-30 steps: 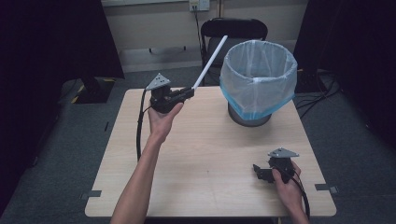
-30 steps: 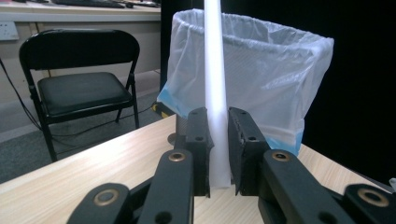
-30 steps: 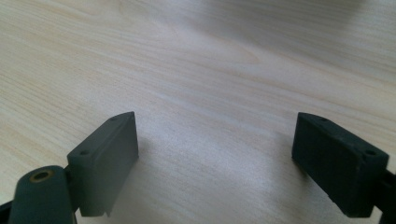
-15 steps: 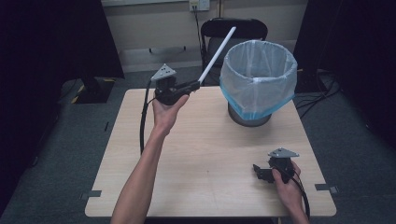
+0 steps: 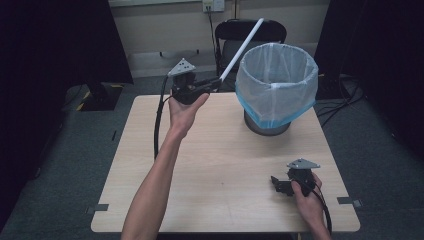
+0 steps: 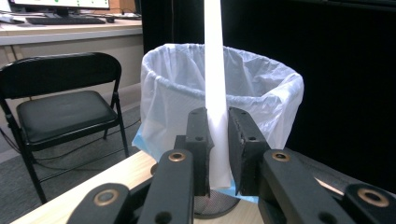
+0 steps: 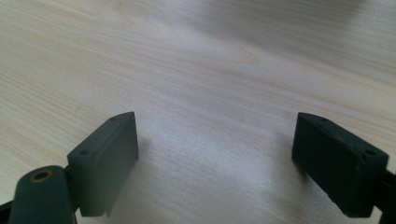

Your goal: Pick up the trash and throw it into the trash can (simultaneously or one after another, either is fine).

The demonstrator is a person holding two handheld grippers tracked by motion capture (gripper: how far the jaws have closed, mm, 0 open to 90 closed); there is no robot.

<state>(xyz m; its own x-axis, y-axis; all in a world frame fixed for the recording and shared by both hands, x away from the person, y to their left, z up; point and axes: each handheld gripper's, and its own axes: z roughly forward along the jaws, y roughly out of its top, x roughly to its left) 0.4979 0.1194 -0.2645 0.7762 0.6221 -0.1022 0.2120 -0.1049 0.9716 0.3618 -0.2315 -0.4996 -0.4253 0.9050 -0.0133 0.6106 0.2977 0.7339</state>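
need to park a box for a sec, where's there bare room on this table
Most of the table is bare: the whole middle and near-left stretch, between the left forearm and the right gripper. The far-right corner is crowded by the lined bin, with the left gripper holding a white rod beside it.

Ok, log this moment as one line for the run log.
left gripper: shut on white tube, raised, angled toward lined bin | right gripper: open, low over table | bin: upright

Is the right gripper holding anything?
No: in its own view the right gripper has its jaws wide apart over the bare table, with nothing between them.
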